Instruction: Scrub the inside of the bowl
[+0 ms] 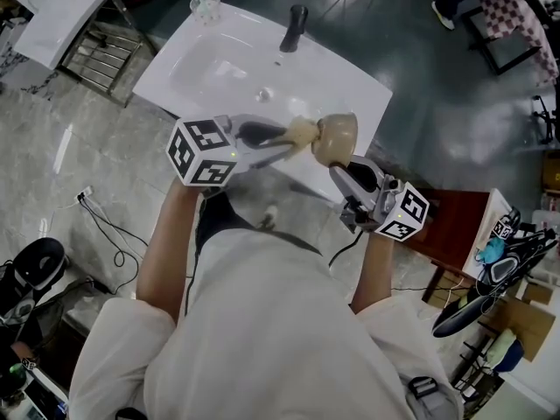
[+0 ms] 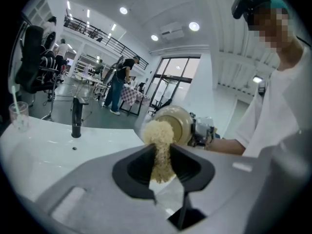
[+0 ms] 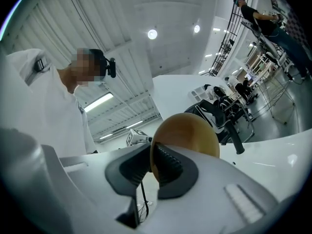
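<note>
A tan bowl (image 1: 335, 136) is held tipped on its side above the front edge of a white sink (image 1: 219, 64). My right gripper (image 1: 347, 171) is shut on the bowl's rim (image 3: 152, 161), the rim pinched between its ribbed pads. My left gripper (image 1: 282, 141) is shut on a beige fibrous scrubber (image 1: 303, 133), whose tip touches the bowl's mouth. In the left gripper view the scrubber (image 2: 160, 150) runs up between the jaws to the bowl (image 2: 176, 122). In the right gripper view the bowl's rounded outside (image 3: 187, 133) fills the centre.
The sink has a black tap (image 1: 295, 26) at its back and a drain (image 1: 262, 94) in the basin. A glass with a straw (image 1: 205, 5) stands at the sink's far left corner. A dark red stool (image 1: 455, 221) stands to the right. Cables (image 1: 109, 230) lie on the floor.
</note>
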Demonstrator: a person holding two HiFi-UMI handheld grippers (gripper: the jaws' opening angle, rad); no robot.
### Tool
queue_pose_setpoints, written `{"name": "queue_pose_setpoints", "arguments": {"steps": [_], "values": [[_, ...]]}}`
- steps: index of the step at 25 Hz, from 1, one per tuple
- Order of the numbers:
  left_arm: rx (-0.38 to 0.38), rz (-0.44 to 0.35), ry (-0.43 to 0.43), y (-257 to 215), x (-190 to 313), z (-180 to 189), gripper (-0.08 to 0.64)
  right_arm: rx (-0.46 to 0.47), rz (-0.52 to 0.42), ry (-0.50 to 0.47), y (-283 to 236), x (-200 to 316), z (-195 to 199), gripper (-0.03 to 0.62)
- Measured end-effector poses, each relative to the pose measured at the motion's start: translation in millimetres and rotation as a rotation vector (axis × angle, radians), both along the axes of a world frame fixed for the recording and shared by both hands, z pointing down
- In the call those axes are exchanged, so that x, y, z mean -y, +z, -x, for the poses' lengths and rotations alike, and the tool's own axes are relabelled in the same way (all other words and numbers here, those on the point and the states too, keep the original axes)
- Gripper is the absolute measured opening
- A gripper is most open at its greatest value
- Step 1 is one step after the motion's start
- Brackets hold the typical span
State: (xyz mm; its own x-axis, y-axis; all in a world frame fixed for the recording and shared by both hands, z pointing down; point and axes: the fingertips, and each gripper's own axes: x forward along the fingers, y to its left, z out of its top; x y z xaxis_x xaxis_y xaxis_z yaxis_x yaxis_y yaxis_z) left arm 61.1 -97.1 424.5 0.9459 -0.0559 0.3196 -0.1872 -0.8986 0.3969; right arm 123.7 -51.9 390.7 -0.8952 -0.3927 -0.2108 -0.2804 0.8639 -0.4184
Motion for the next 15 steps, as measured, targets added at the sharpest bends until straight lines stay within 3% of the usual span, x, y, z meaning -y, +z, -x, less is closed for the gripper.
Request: {"name": "queue_pose_setpoints", "arguments": {"steps": [8,15], "values": [[0.005,0.038,0.069,8.4,-18.3,-0.2,0.096,-0.009,0.02,0.063,3.2,12.2,-8.3,0.021],[-0.053,0.047,0.024,1.0,-9.6,4.3,0.095,-0.103,0.066,0.052,20.9,14.0,1.8,0.018]]}}
